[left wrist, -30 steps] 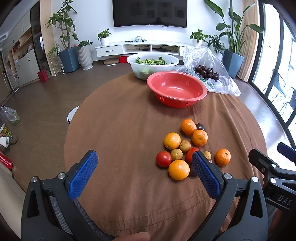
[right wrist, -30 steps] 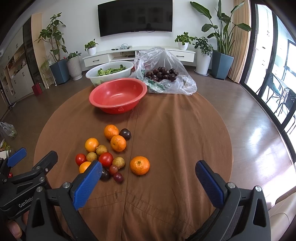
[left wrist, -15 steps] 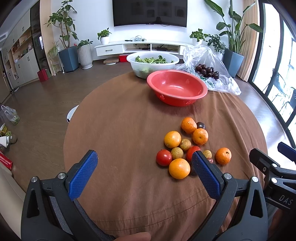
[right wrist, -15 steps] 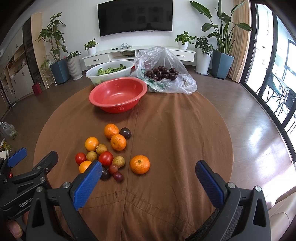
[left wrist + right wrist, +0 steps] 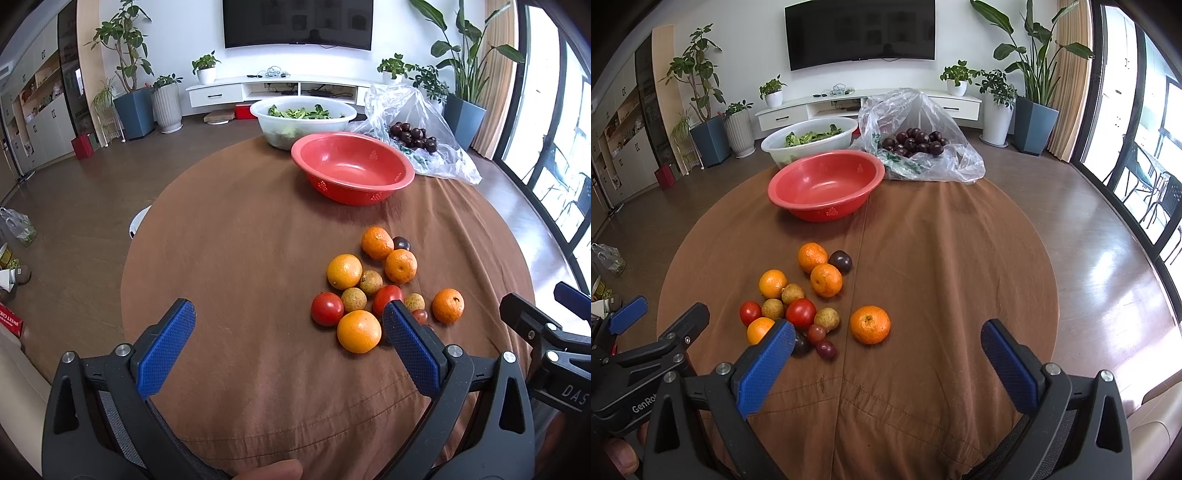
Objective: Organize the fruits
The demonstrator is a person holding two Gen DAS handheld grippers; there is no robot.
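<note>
A cluster of fruit lies on the brown tablecloth: several oranges (image 5: pixel 358 331) (image 5: pixel 869 324), two red tomatoes (image 5: pixel 327 308) (image 5: pixel 800 312), tan longans (image 5: pixel 353 299) and small dark plums (image 5: pixel 840 261). An empty red bowl (image 5: pixel 352 172) (image 5: pixel 825 184) stands behind them. My left gripper (image 5: pixel 288 332) is open and empty, low at the near edge, left of the fruit. My right gripper (image 5: pixel 886 350) is open and empty, near the front edge, right of the cluster; its left finger hides part of an orange.
A white bowl of greens (image 5: pixel 303 120) (image 5: pixel 809 142) and a clear plastic bag of dark plums (image 5: pixel 413 133) (image 5: pixel 918 142) stand at the table's far side. The round table's edge (image 5: pixel 1049 280) drops to wooden floor. Plants and a TV unit line the wall.
Both grippers have stayed almost still and open; the view has shifted only slightly. No fruit has moved.
</note>
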